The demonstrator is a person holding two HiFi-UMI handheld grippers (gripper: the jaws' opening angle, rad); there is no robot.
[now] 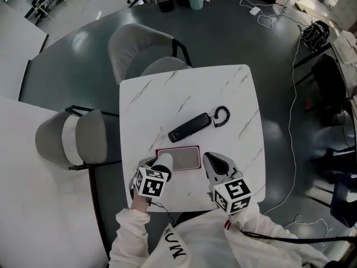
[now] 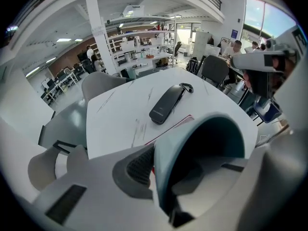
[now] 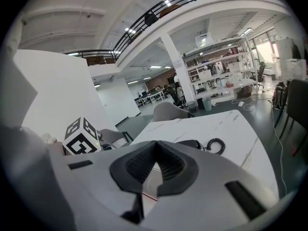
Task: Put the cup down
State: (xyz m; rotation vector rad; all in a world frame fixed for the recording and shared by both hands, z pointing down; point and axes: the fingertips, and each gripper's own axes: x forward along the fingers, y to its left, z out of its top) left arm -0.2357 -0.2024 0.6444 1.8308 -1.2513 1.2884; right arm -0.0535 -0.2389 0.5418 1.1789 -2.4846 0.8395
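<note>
A pale cup (image 1: pixel 164 162) with a dark teal inside (image 2: pixel 204 146) is tipped on its side, its mouth toward the camera in the left gripper view. My left gripper (image 1: pixel 157 166) is shut on the cup's rim and holds it low over the near left edge of a pink-rimmed flat pad (image 1: pixel 187 158) on the white marble table (image 1: pixel 234 94). My right gripper (image 1: pixel 211 161) hovers by the pad's right edge; its ribbed pads (image 3: pixel 166 165) meet with nothing between them. The cup's underside is hidden.
A black handset (image 1: pixel 189 127) with a coiled loop of cord (image 1: pixel 223 115) lies beyond the pad. Grey chairs stand at the far side (image 1: pixel 142 49) and the left (image 1: pixel 72 138). A white cable (image 1: pixel 290 121) trails over the dark floor on the right.
</note>
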